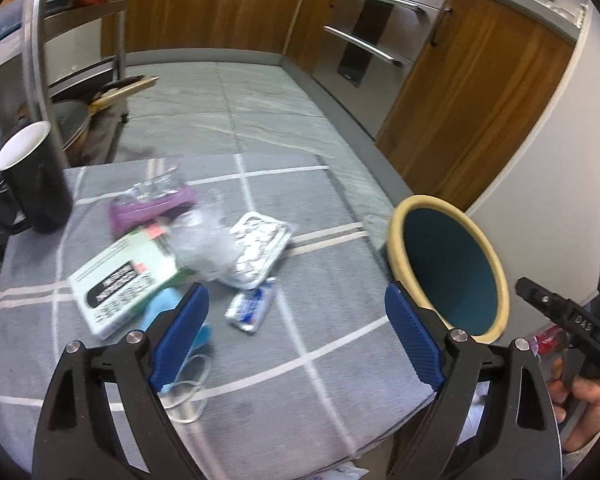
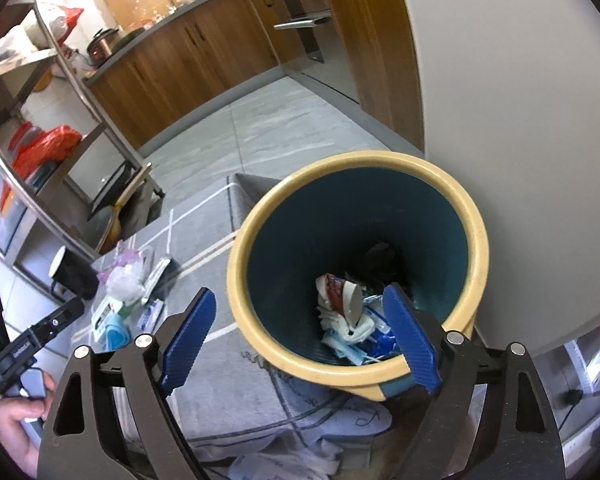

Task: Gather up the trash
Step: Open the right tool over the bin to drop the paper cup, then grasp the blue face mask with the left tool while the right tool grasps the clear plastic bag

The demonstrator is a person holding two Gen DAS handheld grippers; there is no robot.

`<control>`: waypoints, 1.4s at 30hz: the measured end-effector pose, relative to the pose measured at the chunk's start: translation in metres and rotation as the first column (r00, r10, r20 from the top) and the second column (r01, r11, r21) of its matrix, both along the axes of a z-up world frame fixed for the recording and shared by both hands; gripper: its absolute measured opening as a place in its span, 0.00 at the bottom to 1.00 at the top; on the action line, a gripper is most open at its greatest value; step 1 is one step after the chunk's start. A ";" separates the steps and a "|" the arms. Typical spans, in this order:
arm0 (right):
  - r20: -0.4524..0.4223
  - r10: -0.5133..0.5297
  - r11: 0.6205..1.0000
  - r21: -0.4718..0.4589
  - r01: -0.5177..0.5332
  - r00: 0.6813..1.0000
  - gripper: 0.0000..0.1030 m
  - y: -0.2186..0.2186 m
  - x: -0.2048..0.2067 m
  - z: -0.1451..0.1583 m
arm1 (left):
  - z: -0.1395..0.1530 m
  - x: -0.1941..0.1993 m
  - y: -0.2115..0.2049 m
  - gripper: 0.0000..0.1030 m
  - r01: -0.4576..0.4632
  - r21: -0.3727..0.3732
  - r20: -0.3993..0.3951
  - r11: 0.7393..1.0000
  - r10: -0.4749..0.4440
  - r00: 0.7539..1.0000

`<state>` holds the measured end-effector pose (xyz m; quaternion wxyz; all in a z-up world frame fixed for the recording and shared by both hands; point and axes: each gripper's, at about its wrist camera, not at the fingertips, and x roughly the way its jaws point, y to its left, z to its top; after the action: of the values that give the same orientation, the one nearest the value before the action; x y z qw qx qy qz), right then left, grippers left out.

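Litter lies heaped on the cloth-covered bench in the left wrist view: a green-and-white carton at about 9 o'clock from the pile's middle, a crumpled clear plastic bag at the centre, a foil blister sheet just right of it, a small silvery wrapper at 6 o'clock, and a purple packet at 12 o'clock. A black mug stands well apart at 10 o'clock. The left hand-held gripper hangs over the near edge with its blue pads spread wide, holding nothing. The bag and wrapper look feather-light and slippery, so I would pinch a bunched fold; the carton is stiffer and wants gripping across a thin edge. In the right wrist view, the right hand-held gripper is likewise spread and empty, poised over the yellow-rimmed bin, where a paper cup and tissues already lie at the bottom.
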<state>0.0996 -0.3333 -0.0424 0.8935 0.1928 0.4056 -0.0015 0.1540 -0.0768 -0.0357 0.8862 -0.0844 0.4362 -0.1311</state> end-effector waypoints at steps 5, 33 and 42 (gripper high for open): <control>0.007 0.030 1.000 -0.006 -0.030 1.000 0.85 0.010 0.000 0.003 | -0.015 -0.005 0.027 0.85 -0.055 0.026 -0.040 0.998 0.056 0.998; -0.032 0.271 0.961 -0.049 -0.273 0.962 0.85 0.123 0.034 -0.001 | -0.079 0.005 0.053 0.06 -0.035 0.172 -0.114 0.984 0.055 0.992; -0.038 0.369 0.927 -0.058 -0.371 0.929 0.84 0.167 0.061 -0.012 | -0.045 -0.009 0.097 0.05 -0.198 0.023 -0.062 0.980 0.200 0.978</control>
<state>0.1603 -0.1664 -0.0546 0.8781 0.0839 0.4462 0.1511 0.1447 0.0203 -0.0810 0.8812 -0.1243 0.4548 -0.0354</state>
